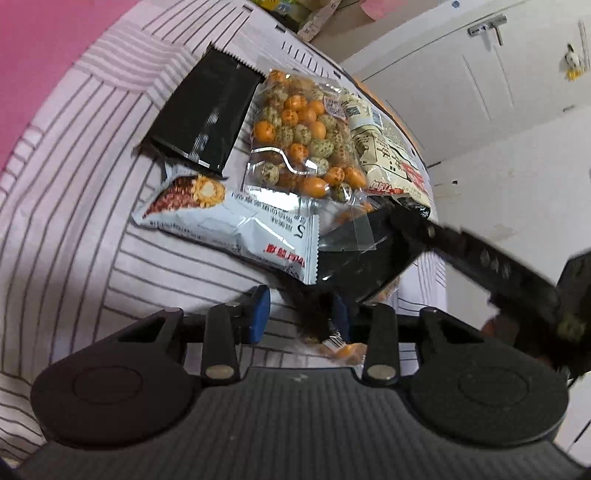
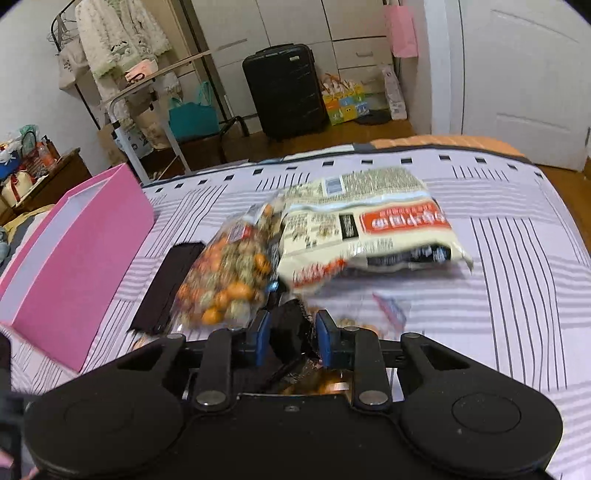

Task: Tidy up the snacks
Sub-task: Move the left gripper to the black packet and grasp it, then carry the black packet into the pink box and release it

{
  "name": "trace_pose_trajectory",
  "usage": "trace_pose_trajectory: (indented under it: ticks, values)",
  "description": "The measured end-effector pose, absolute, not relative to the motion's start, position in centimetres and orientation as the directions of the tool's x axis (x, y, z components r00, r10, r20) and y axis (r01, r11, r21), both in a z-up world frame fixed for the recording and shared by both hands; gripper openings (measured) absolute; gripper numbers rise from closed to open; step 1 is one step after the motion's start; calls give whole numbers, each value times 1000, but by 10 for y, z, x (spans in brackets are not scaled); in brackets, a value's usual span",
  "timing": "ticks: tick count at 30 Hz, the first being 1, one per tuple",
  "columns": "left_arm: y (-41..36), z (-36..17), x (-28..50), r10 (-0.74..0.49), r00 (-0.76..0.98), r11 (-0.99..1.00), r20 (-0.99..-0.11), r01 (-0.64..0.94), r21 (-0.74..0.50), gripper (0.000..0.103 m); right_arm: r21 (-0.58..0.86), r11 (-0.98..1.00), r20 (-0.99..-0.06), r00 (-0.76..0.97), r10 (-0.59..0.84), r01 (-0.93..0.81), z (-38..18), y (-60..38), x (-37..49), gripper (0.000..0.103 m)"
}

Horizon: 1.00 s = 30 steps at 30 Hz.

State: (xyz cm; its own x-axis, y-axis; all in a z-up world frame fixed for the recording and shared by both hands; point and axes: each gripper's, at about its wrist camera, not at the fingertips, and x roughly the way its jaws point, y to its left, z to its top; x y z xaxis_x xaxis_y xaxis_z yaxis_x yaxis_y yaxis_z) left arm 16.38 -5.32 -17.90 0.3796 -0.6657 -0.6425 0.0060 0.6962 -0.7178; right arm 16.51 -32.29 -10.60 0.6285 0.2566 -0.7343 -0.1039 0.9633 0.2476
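With snacks heaped mid-frame near the pink box (image 2: 74,240), a dark packet (image 2: 291,332) is clamped by the right gripper (image 2: 291,332); the left gripper (image 1: 301,319) is closed on a dark wrapper edge (image 1: 317,317), seemingly for sorting.

**Around my room**

Behind my striped grey-and-white bedspread (image 2: 498,258) I see a black hard-shell suitcase (image 2: 284,92) against white wardrobe doors (image 2: 295,22), a teal tote bag (image 2: 194,116), and a clothes rack with cream garments (image 2: 118,40).

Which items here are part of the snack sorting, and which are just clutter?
Job: pink box, black packet, clear nut bag, corn snack pack, cream bag, dark wrapper in right gripper.
Clutter: suitcase, clothes rack, teal bag.
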Motion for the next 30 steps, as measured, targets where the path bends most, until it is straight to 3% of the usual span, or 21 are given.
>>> trace_pose_trajectory:
  ticks: [6,10,16,20,30]
  values:
    - [-51,-183,166,-690,342,676,-638,-9,-737,34,253,961,-764,588,267,-109,-105,-319,151,33]
    - [-52,-182,163,-684,352,686,-639,11,-728,34,248,962,-807,524,271,-116,-107,-314,147,44]
    - [-59,-173,159,-666,327,724,-671,65,-687,33,207,972,-835,498,235,-113,-103,-299,138,45]
    - [-61,-167,157,-671,292,729,-682,91,-678,34,154,981,-859,475,192,-116,-101,-290,129,58]
    - [-64,-141,138,-644,218,765,-734,179,-618,37,179,982,-855,483,187,-64,-85,-280,97,59]
